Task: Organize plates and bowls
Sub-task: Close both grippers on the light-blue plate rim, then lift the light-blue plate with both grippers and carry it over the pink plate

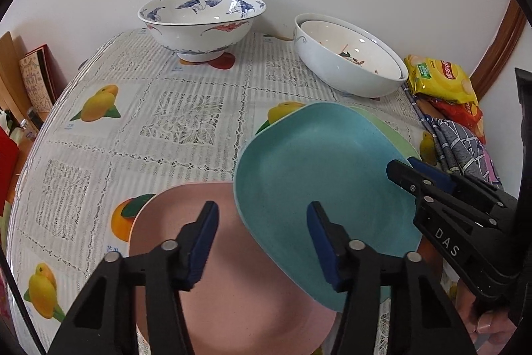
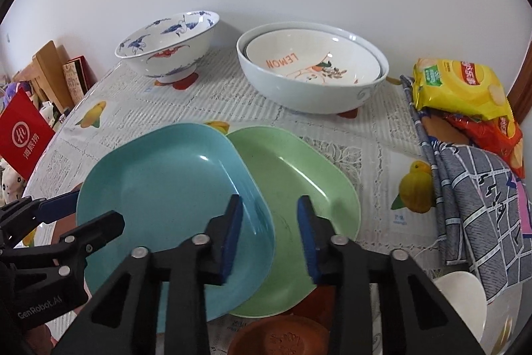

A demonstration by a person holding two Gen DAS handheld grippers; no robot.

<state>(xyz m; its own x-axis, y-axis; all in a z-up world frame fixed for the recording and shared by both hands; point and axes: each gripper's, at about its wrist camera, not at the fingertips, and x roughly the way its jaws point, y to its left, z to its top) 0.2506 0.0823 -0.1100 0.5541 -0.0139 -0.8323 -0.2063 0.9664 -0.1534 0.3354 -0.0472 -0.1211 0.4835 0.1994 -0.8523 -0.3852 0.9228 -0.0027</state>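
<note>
Clamping the right-hand rim of the teal plate point(image 2: 166, 188), the right tool point(image 2: 270, 200) is seen with one pad above the rim and one below it. The left tool point(image 1: 262, 207) is held released astride the same plate's left rim, with a gap visible between pads and rim.

The teal plate is a matte, speckled, rounded square with a raised lip. It is laid across two plates of the same shape: a pink plate point(image 1: 232, 288) under its left edge and a green plate point(image 2: 299, 182) under its right edge.

Behind the teal plate, a glossy footed porcelain bowl painted with blue cranes point(image 1: 199, 22) is set to the left. A white bowl point(image 2: 312, 98) with a "LEMON" bowl point(image 2: 312, 62) nested inside is set to the right.

The surface point(image 1: 166, 108) is covered in a lace-patterned cloth printed with fruit, and open room is left on it to the teal plate's left. To its right, the room is narrowed by crinkled snack bags point(image 2: 459, 82) and a folded checked cloth point(image 2: 475, 188).
</note>
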